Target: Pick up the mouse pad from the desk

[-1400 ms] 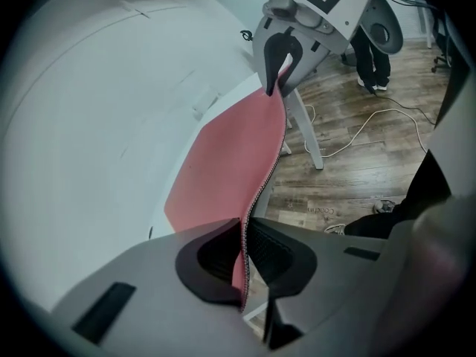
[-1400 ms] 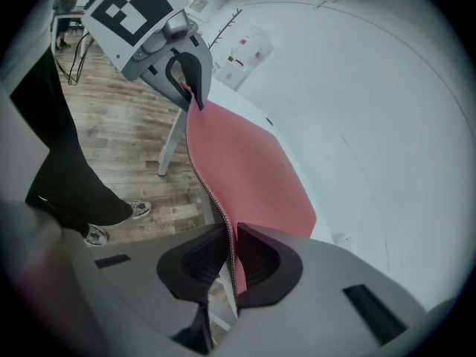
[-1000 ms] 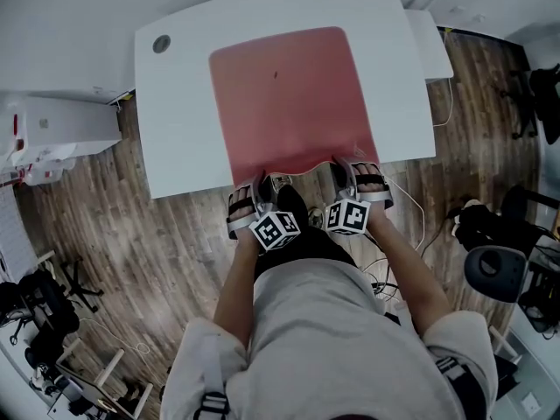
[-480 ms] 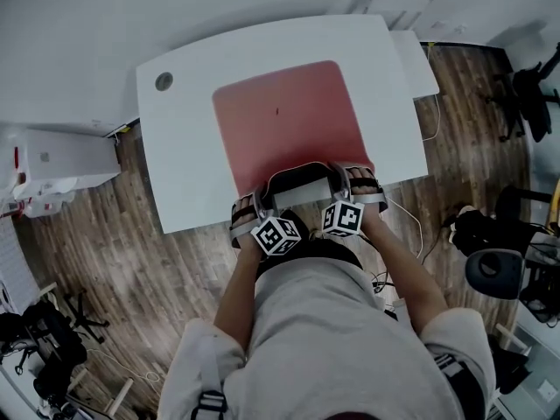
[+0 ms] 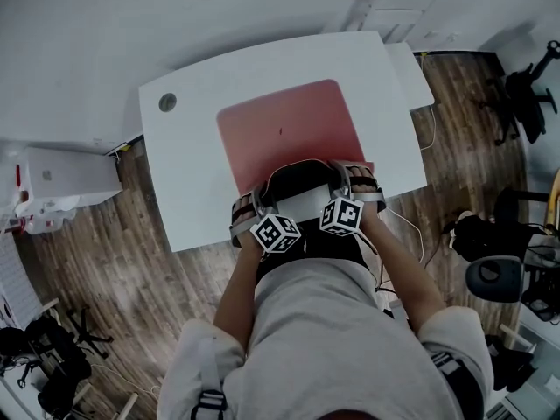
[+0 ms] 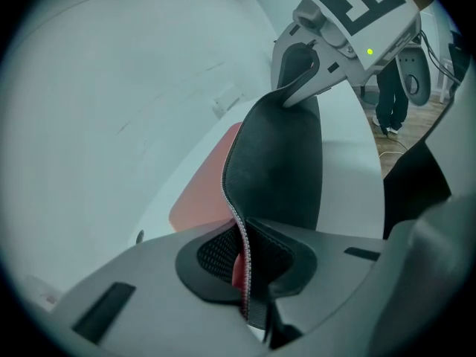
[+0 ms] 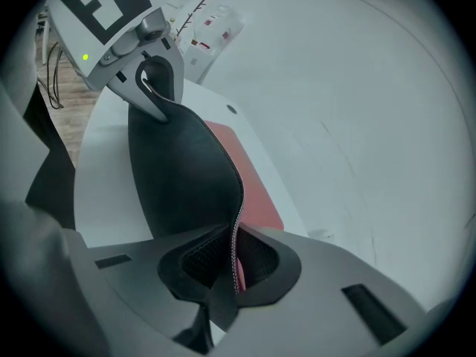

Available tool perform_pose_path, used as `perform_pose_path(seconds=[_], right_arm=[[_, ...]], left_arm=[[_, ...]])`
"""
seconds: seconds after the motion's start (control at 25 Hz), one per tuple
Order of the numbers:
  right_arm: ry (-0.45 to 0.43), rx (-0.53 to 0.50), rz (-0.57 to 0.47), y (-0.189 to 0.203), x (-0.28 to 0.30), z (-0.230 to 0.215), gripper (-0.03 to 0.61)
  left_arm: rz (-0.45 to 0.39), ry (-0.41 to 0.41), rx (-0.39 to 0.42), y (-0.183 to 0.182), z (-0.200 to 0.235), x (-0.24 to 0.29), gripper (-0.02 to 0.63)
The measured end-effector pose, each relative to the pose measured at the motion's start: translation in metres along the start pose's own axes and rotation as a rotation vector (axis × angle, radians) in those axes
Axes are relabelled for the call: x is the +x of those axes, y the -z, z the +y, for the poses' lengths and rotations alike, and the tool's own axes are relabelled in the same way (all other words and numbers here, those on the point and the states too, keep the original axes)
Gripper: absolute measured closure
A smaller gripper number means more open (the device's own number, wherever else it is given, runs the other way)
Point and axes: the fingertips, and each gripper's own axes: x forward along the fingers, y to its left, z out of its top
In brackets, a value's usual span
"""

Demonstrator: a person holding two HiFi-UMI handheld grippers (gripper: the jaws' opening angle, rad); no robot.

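Observation:
The mouse pad [image 5: 280, 129], red on top and black underneath, lies mostly on the white desk [image 5: 188, 173]. Its near edge is lifted and curled up, so the black underside [image 5: 297, 182] faces me. My left gripper [image 5: 260, 199] is shut on the near left corner, and my right gripper [image 5: 344, 176] is shut on the near right corner. In the left gripper view the pad's stitched edge [image 6: 279, 169] runs between the pads of the left gripper [image 6: 244, 270], with the other gripper's jaw at the far corner. In the right gripper view the right gripper [image 7: 234, 262] pinches the pad [image 7: 182, 177] the same way.
A round cable hole [image 5: 167, 102] sits at the desk's far left corner. A white cabinet [image 5: 61, 178] stands left of the desk. Office chairs [image 5: 525, 103] and a stool [image 5: 494, 278] stand on the wooden floor at the right, with cables near the desk's right side.
Both grippers have moved forward over the desk's near edge and a little up, carrying the pad's near edge. The pad lay flat before; now its black underside curls into view.

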Motion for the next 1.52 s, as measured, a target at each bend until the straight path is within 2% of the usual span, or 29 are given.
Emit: perform_pose_path(seconds=[0.24,0.4,0.72,1.04,1.28,1.52], right_arm=[[0.004,-0.010,-0.034,-0.009,0.017,-0.023,0.520],[-0.003,-0.014,-0.065,-0.022,0.030,-0.044,0.520],[-0.034,0.098,-0.135,-0.042,0.045,-0.089,0.523],[-0.040,0.196,-0.244,-0.073,0.037,-0.127,0.525],[-0.021,0.219,-0.302,-0.088,0.029,-0.149,0.525],[0.007,0.268,-0.354,-0.101,0.017,-0.167,0.525]], left_arm=[[0.006,-0.037,-0.039,-0.009,0.025,0.016,0.583],[0.024,-0.054,-0.104,-0.015,0.050,0.030,0.583],[0.017,-0.099,-0.233,-0.038,0.095,0.045,0.583],[-0.063,-0.156,-0.323,-0.075,0.141,0.028,0.584],[-0.114,-0.194,-0.357,-0.099,0.164,0.017,0.584],[-0.181,-0.207,-0.431,-0.117,0.182,0.011,0.583]])
